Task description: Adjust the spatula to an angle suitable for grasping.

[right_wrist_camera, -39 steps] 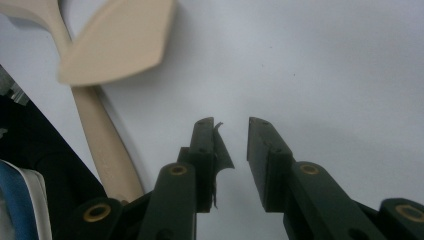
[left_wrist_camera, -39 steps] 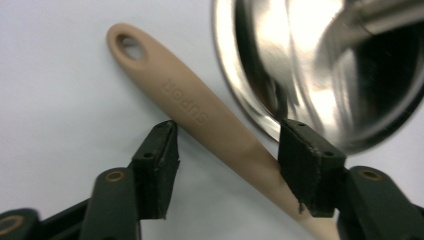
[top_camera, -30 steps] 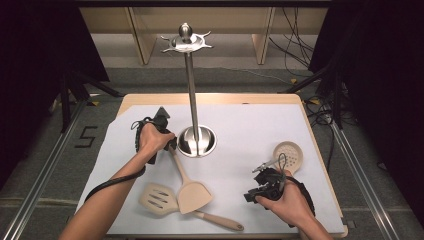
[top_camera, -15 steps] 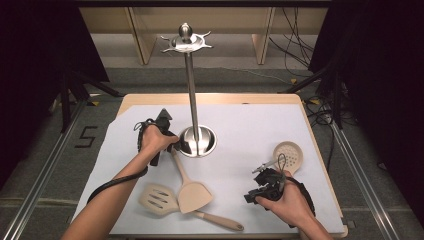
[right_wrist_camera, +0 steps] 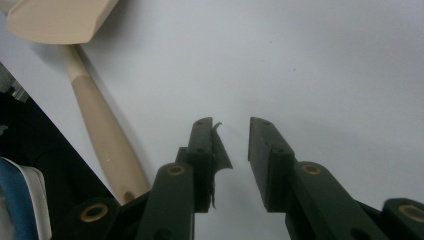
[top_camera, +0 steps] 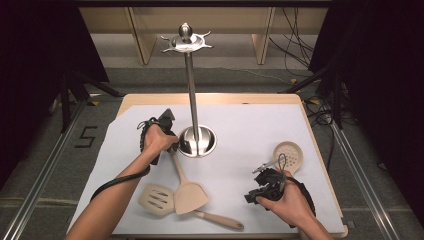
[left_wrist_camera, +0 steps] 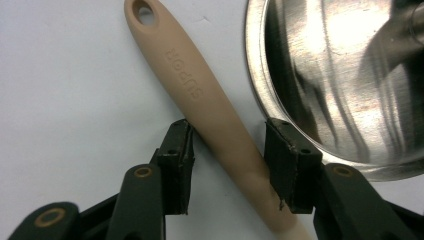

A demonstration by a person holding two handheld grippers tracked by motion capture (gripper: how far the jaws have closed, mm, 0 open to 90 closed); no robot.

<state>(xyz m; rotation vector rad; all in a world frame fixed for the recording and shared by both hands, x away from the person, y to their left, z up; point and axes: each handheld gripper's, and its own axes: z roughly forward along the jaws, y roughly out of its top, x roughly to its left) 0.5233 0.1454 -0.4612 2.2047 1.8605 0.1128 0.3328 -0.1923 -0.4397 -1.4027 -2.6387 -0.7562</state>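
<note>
progress: early, in my judgement; the left tool [left_wrist_camera: 227,150] has its jaws set either side of the solid spatula's [top_camera: 190,194] handle, but the spatula lies flat on the counter [top_camera: 240,135] and no utensil hangs on the stand [top_camera: 191,95]
left to do: clench on the handle, lift, and probably hook the handle's hole over one of the arms at the stand's top; the slotted spatula [top_camera: 156,199] and the skimmer [top_camera: 287,155] also lie unhung
left tool: jaws apart around the handle, close to it on both sides, not clearly clamped
right tool [right_wrist_camera: 235,145]: released, nothing between its jaws, held low over the counter near the front right
spatula, place: handle tip just beside the stand's round base [left_wrist_camera: 340,75], blade toward the front edge, lying over the slotted spatula's handle
spatula, look: beige, smooth matt handle with raised lettering and an oval hanging hole at its end, broad flat blade
</note>
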